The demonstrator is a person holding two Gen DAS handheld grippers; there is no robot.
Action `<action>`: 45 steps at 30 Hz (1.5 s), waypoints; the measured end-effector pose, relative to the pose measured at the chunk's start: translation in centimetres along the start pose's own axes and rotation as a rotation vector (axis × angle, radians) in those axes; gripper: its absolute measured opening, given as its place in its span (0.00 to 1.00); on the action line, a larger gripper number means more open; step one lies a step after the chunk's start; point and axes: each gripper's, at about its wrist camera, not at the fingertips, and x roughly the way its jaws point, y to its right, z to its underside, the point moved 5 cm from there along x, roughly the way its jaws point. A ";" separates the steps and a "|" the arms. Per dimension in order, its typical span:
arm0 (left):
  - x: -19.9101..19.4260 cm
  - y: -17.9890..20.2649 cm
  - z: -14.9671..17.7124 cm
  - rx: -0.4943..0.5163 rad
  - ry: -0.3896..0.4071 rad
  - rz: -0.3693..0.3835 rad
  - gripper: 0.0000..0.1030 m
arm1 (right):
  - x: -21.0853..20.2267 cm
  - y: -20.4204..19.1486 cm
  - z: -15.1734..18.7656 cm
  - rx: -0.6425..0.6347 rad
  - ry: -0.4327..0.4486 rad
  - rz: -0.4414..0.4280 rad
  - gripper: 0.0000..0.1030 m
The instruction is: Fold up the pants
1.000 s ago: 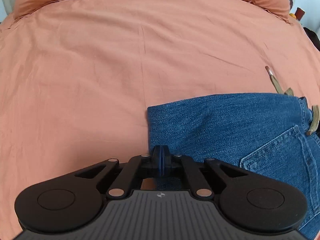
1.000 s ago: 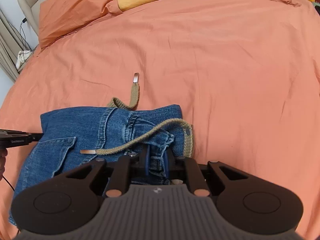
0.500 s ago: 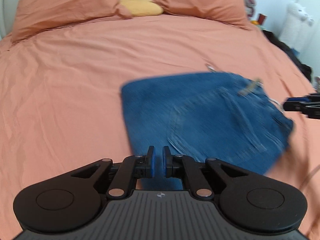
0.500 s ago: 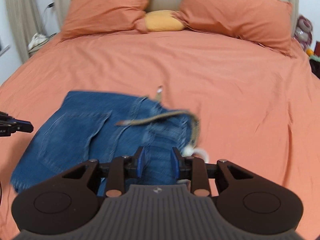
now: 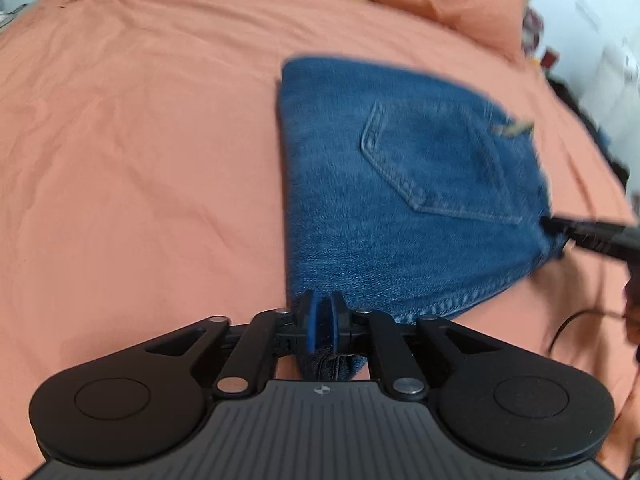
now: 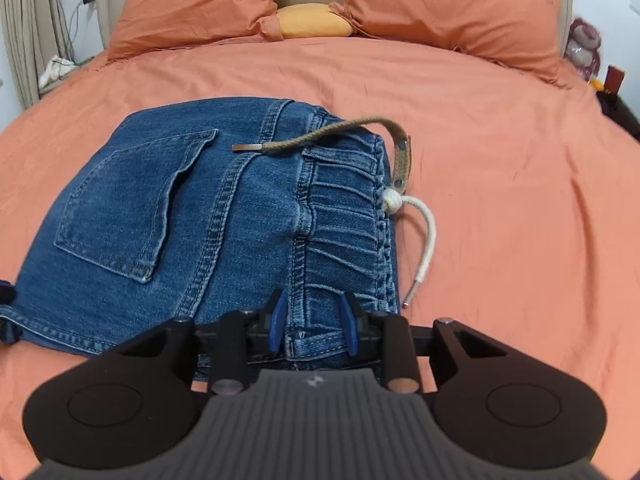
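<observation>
The blue denim pants (image 6: 224, 216) lie folded into a compact stack on the orange bed, back pocket (image 6: 132, 208) up, and also show in the left wrist view (image 5: 400, 200). My left gripper (image 5: 323, 322) is nearly shut with denim at the near left corner between its pads. My right gripper (image 6: 313, 328) is open, its blue pads astride the waistband at the near right corner. A khaki drawstring (image 6: 320, 136) lies across the waistband and a white cord (image 6: 424, 236) trails onto the sheet. My right gripper's tip shows in the left wrist view (image 5: 588, 234).
The orange sheet (image 6: 500, 180) spreads all round the pants. Two orange pillows (image 6: 200, 4) and a yellow cushion (image 6: 316, 20) lie at the headboard. Curtain and cables are at the far left (image 6: 56, 68); dark items sit off the right edge (image 6: 616, 112).
Both grippers pulled back and up from the folded stack as they opened. The left gripper has since closed in on the near left corner. The pants now lie flatter and nearer.
</observation>
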 end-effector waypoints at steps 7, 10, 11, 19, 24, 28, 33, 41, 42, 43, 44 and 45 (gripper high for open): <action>-2.6 0.9 3.6 -0.005 0.082 0.003 0.51 | 0.2 0.6 0.0 0.096 0.019 -0.018 0.24; -1.3 0.9 4.6 -0.002 0.082 -0.064 0.52 | 0.1 0.1 -0.2 0.073 0.009 -0.001 0.24; -0.8 0.7 4.7 -0.004 0.078 -0.080 0.52 | 0.1 0.0 -0.2 0.069 0.007 0.003 0.24; 0.6 1.6 3.8 0.016 0.073 -0.095 0.27 | 0.2 -0.2 -0.2 0.064 0.006 0.014 0.25; 0.1 3.3 3.8 0.327 0.030 -0.189 0.21 | 0.1 -0.2 -0.4 0.049 -0.006 0.008 0.25; -0.7 3.6 5.0 0.711 -0.046 -0.204 0.09 | 0.1 0.0 -0.5 0.038 -0.016 -0.019 0.25; 1.9 -0.5 6.7 0.803 -0.123 -0.329 0.00 | 0.4 0.6 -0.2 0.061 -0.006 -0.041 0.25; -2.1 -2.7 4.5 0.432 -0.056 -0.158 0.10 | 0.3 0.6 -0.5 0.059 -0.007 -0.039 0.26; -2.7 -2.6 4.1 0.401 -0.039 -0.134 0.15 | 0.1 0.5 -0.6 0.060 -0.007 -0.037 0.27; -3.4 -2.5 3.7 0.368 -0.020 -0.113 0.20 | -0.3 0.5 -0.8 0.059 -0.001 -0.036 0.32; -4.2 -2.2 2.8 0.330 -0.001 -0.094 0.22 | -0.8 0.5 -1.0 0.063 0.011 -0.044 0.37; -4.5 -1.9 2.2 0.292 0.017 -0.078 0.30 | -1.4 0.5 -1.1 0.078 0.024 -0.064 0.48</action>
